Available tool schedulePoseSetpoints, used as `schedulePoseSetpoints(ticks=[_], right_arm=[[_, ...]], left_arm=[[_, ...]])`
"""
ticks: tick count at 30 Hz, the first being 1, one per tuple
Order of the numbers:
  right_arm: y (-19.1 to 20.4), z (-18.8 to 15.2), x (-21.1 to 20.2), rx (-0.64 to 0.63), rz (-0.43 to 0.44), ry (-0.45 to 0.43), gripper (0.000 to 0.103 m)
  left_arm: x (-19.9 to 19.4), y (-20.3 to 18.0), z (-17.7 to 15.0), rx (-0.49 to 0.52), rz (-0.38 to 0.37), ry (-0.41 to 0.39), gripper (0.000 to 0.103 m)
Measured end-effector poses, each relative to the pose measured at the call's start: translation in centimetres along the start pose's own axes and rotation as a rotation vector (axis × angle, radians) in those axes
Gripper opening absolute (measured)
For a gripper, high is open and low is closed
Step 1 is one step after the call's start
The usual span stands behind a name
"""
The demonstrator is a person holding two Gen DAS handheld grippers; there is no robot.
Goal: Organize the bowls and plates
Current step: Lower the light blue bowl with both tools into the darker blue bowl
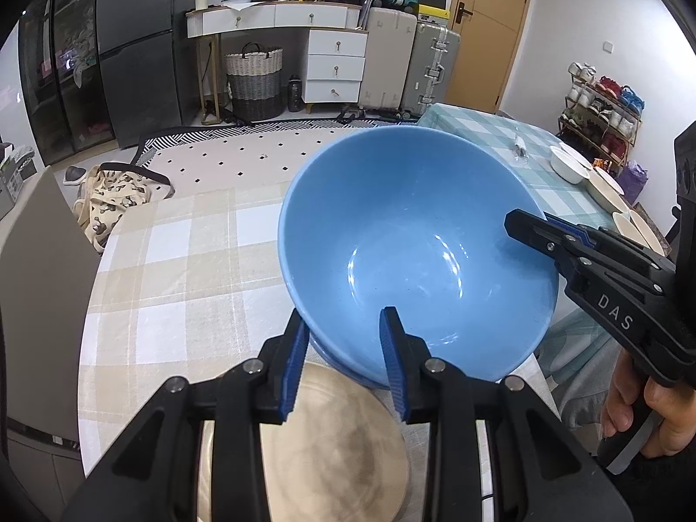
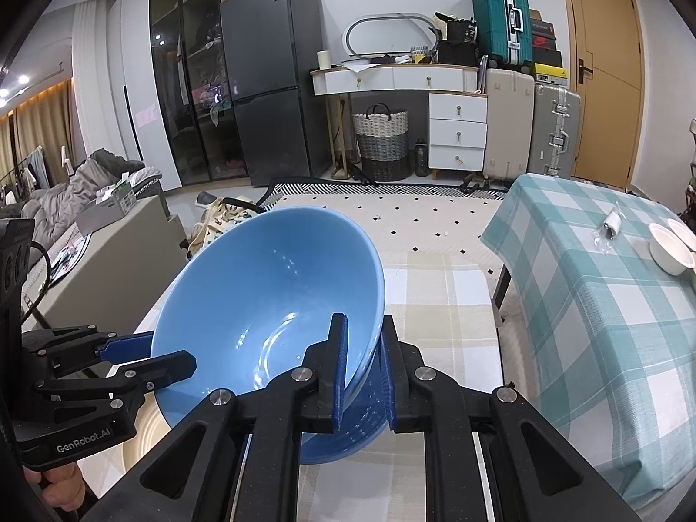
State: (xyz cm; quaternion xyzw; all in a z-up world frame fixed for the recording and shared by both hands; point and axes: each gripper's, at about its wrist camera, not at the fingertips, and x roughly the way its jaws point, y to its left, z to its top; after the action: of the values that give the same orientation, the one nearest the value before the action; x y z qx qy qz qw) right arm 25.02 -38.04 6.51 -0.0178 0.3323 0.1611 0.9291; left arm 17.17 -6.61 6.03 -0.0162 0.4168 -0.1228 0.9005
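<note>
A large blue bowl (image 1: 409, 235) is held tilted above the beige checked table (image 1: 182, 261). My left gripper (image 1: 346, 326) is shut on its near rim, one finger inside and one outside. My right gripper (image 2: 363, 348) is shut on the opposite rim of the same bowl (image 2: 269, 296); it shows in the left wrist view (image 1: 528, 222) at the right. A second blue bowl (image 2: 348, 439) sits under the held one. A beige plate (image 1: 330, 448) lies on the table below my left gripper.
A second table with a teal checked cloth (image 2: 609, 313) stands to the right, carrying white bowls (image 2: 672, 252), cream plates (image 1: 609, 187) and a small plastic-wrapped item (image 2: 609, 226). A grey cabinet (image 1: 39, 269) is left of the beige table.
</note>
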Motion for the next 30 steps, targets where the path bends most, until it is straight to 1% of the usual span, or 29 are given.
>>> schedulePoseSetpoints(ticks=[17,30], right_arm=[[-0.2,-0.9,1.7,-0.011,0.003,0.052,0.015],[-1.0,-2.2,3.8,-0.013,-0.01,0.128,0.017]], left_arm=[[1.8,0.3,-0.1,0.003,0.027,0.037,0.031],[3.7,-0.2,-0.4,0.023,0.062,0.066,0.031]])
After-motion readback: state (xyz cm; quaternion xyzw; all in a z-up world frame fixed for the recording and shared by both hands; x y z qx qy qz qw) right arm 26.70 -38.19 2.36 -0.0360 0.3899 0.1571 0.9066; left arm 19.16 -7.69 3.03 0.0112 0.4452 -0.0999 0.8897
